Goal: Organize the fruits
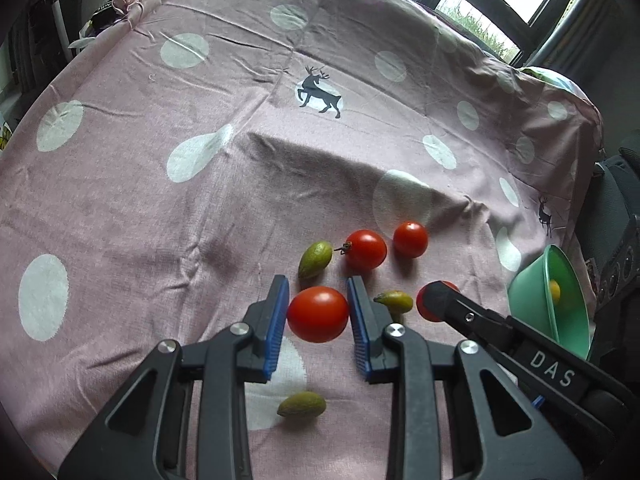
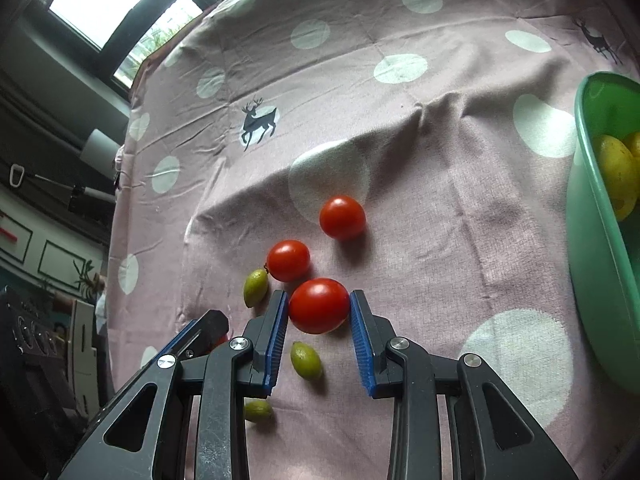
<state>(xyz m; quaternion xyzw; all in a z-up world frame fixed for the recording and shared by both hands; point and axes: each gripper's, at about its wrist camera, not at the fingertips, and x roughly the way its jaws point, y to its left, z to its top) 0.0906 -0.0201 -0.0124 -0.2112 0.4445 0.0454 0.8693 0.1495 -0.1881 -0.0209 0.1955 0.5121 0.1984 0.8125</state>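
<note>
My left gripper point(image 1: 317, 289) is shut on a red tomato point(image 1: 318, 316), with both blue pads pressed on its sides. My right gripper point(image 2: 319, 297) grips a second red tomato point(image 2: 319, 307) the same way. In the left wrist view the right gripper point(image 1: 431, 300) enters from the right, with its tomato point(image 1: 422, 307) partly hidden. Two more tomatoes point(image 1: 365, 250) point(image 1: 410, 239) lie on the pink dotted cloth point(image 1: 160, 208). Three small green fruits point(image 1: 315, 259) point(image 1: 395, 301) point(image 1: 301, 404) lie around them.
A green bowl point(image 2: 592, 248) stands at the right on the cloth and holds yellow fruits point(image 2: 618, 176). The left wrist view shows the same bowl point(image 1: 564, 320) tilted at the right edge. The cloth has a raised fold point(image 1: 360, 168) behind the fruits. Windows are beyond the table.
</note>
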